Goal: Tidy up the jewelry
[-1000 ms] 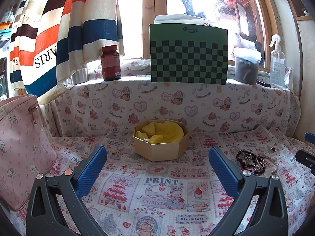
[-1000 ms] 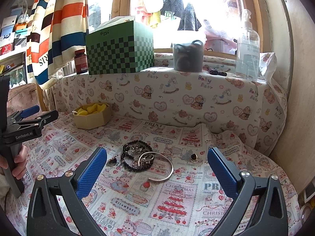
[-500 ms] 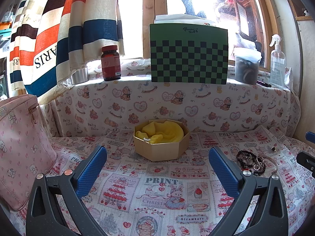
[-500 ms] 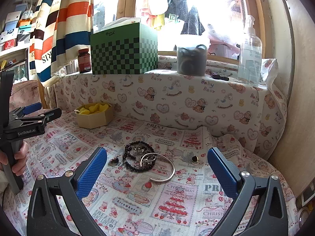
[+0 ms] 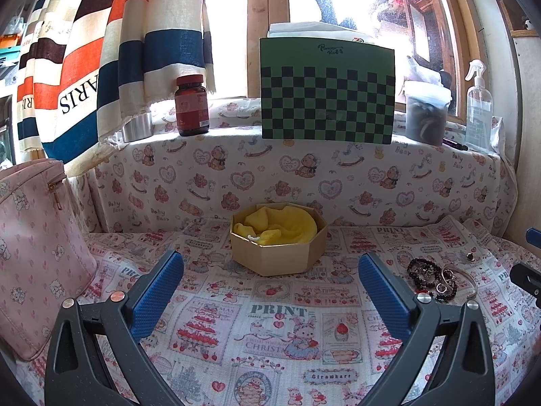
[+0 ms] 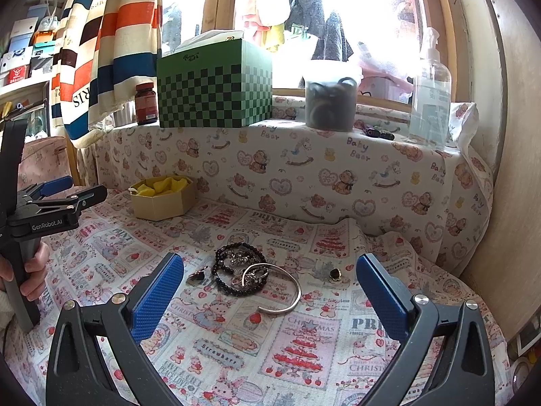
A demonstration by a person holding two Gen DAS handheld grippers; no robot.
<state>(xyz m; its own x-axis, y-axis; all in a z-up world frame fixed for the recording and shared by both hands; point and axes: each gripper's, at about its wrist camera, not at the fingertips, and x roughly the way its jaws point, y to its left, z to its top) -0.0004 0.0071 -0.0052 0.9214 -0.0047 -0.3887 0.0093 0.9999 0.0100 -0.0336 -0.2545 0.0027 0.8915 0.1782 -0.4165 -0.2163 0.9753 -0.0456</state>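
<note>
1. Silver bangle [image 6: 280,287], thin smooth metal, open oval, at centre of the right wrist frame; long axis from upper left to lower right, gap toward lower left.
2. Touching it at upper left: black bead bracelet [image 6: 233,267], round glossy beads.
3. Octagonal cardboard box [image 5: 279,243] with yellow cloth, centre of the left wrist frame.
4. Left gripper [image 5: 270,291] and right gripper [image 6: 270,291]: ribbed blue pads spread wide, nothing held.

My left camera sits low over the desk [image 5: 270,321], looking at the yellow-lined box [image 5: 279,238] at 12 o'clock. My right camera looks at the jewelry pile [image 6: 250,274], close by. Both see the box, the pile and the green checkered box [image 6: 216,88].
</note>
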